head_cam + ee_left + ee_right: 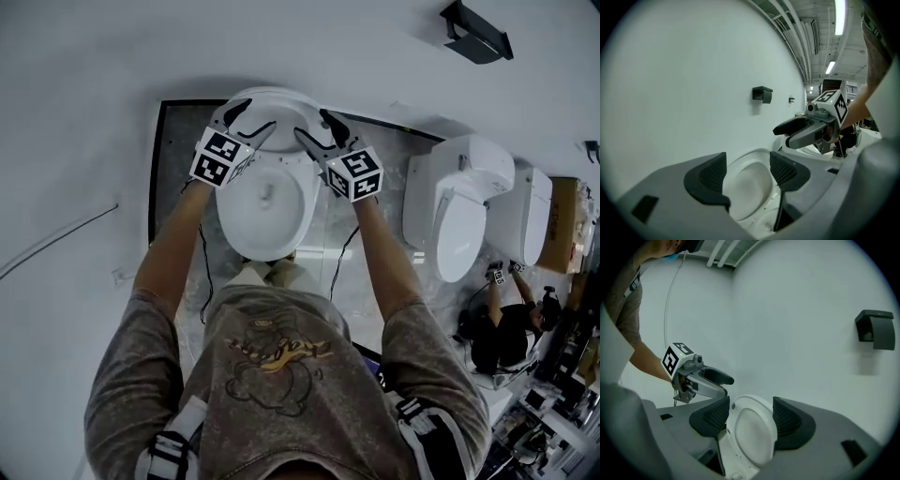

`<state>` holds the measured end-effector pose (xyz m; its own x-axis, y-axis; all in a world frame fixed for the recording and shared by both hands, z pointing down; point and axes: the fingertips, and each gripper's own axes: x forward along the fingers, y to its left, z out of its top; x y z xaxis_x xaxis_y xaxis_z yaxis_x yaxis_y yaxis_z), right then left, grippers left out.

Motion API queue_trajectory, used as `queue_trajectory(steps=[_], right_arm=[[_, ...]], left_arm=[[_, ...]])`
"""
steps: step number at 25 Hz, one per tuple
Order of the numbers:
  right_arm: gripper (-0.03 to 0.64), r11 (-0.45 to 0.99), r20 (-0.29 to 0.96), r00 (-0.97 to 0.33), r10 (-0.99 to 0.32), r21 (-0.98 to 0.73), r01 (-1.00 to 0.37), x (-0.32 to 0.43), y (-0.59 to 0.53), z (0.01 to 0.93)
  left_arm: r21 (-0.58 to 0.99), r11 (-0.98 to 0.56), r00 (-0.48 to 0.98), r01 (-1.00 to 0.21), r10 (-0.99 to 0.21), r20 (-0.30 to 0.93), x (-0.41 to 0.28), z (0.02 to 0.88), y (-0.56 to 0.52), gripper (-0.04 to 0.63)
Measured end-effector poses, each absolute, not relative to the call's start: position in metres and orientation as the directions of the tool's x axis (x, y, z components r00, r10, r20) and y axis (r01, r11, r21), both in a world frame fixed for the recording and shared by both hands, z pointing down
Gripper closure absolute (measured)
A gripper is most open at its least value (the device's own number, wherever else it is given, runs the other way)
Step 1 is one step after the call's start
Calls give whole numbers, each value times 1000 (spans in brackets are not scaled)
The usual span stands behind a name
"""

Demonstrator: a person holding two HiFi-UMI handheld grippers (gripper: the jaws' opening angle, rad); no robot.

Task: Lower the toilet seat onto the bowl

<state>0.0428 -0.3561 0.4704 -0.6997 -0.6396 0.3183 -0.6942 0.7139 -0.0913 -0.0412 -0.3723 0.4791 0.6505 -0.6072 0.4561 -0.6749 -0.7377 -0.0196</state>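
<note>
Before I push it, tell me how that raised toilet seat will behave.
The toilet seat looks like rigid moulded plastic, so it should probably swing as one stiff piece. Its glossy surface may be slippery to grip. Standing upright over the bowl, it may drop fast once tipped.

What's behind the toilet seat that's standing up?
Behind the raised toilet seat you can see only the plain white wall. Whatever is low down right behind the seat is covered by the seat itself, so it cannot be seen.
</note>
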Motion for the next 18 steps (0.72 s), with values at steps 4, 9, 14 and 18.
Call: queue_trajectory(steps=[4,9,14,18], right_arm=[[334,728,370,-695,-616,-69,-682,39,-380,496],[334,733,417,-681,-602,-51,-679,36,-396,523],[334,727,426,-676,-601,-60,-684,35,-404,532],[334,723,430,-673,-601,-65,-687,31,-403,534]], left_arm=[[-61,-756,638,-652,-590,495,-38,508,-400,311],[-77,-771,628,-632,-568,532,-34,529,-419,311],[-81,-786,631,-613,-549,548,-27,535,-426,311],[-82,-794,635,-602,-538,554,-25,540,-423,311]])
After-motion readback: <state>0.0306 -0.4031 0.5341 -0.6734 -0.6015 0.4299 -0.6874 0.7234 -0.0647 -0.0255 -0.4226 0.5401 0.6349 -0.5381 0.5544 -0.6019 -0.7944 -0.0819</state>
